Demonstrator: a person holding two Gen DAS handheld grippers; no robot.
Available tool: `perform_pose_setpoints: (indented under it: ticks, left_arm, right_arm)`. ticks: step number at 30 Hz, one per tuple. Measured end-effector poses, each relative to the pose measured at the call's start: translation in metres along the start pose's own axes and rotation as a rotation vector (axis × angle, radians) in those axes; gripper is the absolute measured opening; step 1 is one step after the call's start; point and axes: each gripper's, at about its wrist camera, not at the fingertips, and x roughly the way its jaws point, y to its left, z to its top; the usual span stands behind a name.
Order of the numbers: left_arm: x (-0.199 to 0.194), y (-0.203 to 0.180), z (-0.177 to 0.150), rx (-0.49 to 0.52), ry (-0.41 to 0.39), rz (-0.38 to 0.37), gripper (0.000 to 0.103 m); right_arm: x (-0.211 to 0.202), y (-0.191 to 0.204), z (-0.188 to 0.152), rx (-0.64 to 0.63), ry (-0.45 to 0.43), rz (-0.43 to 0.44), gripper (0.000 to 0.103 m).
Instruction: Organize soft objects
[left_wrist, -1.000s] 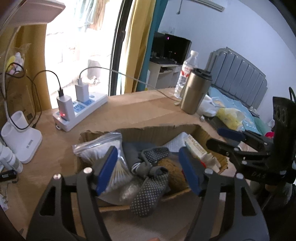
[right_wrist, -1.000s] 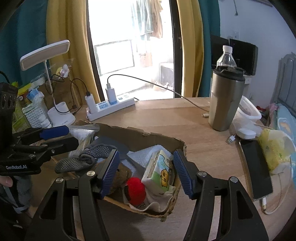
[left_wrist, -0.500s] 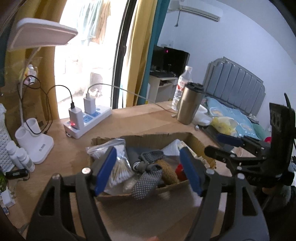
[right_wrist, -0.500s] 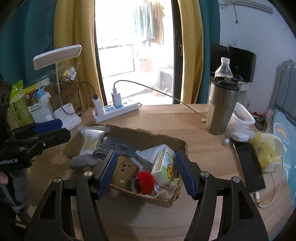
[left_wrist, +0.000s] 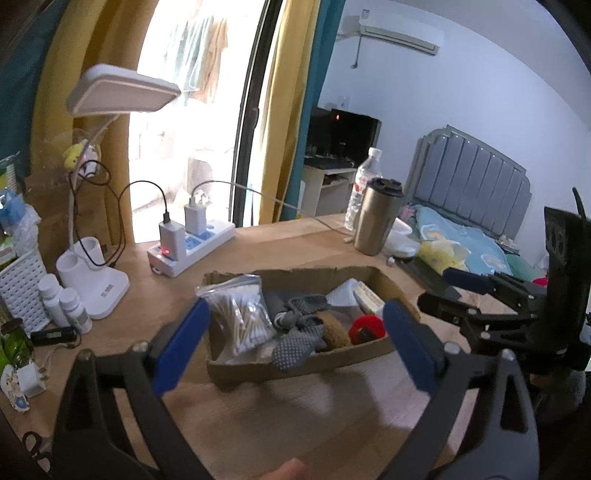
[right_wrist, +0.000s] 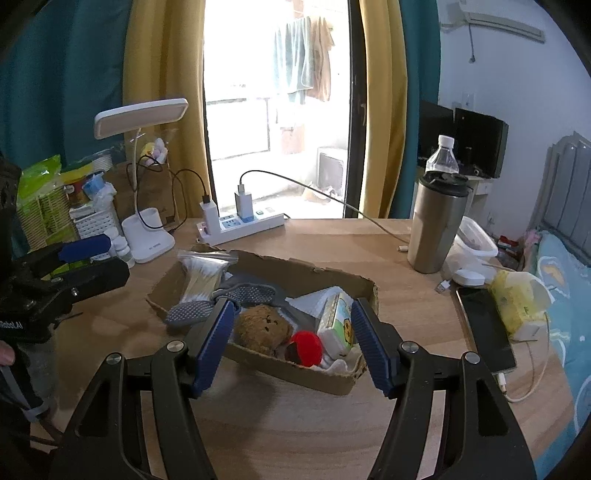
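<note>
A shallow cardboard box (left_wrist: 325, 360) (right_wrist: 325, 378) sits mid-desk. It holds a bag of cotton swabs (left_wrist: 240, 321) (right_wrist: 201, 275), grey dotted socks (left_wrist: 295, 343) (right_wrist: 240, 293), a brown plush bear (right_wrist: 264, 328), a red pom-pom (right_wrist: 306, 341) (left_wrist: 365, 326), a tissue pack (right_wrist: 338, 323) and white cloth. My left gripper (left_wrist: 295, 343) is open and empty, held back in front of the box. My right gripper (right_wrist: 293, 341) is open and empty, near the box's front edge. Each gripper shows in the other's view, the left (right_wrist: 74, 266) and the right (left_wrist: 480, 291).
A power strip with chargers (right_wrist: 240, 221), a white desk lamp (right_wrist: 147, 236), small bottles (left_wrist: 70, 306) and a white basket (left_wrist: 22, 280) stand left and behind. A steel tumbler (right_wrist: 436, 225), water bottle (right_wrist: 443, 155), phone (right_wrist: 484, 328) and yellow tissue bag (right_wrist: 517, 299) are at the right.
Both grippers have pulled back and up from the box, so it looks smaller and farther. Both stay open and empty. The box contents have not moved.
</note>
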Motion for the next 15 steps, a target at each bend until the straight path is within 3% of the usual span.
perform_pose_setpoints:
  ticks: [4,8,15]
  left_arm:
    - [-0.013,0.000,-0.003,-0.005,-0.022,0.004,0.096]
    - [-0.024,0.001,-0.008,0.003,-0.029,0.032,0.096]
    - [-0.056,-0.002,-0.013,0.029,-0.099,0.042,0.097]
  right_arm:
    - [-0.013,0.007,-0.004,-0.008,-0.012,-0.013,0.070]
    - [-0.028,0.015,-0.007,-0.011,-0.028,-0.030,0.085]
    - [-0.057,0.028,-0.012,-0.012,-0.078,-0.056,0.085]
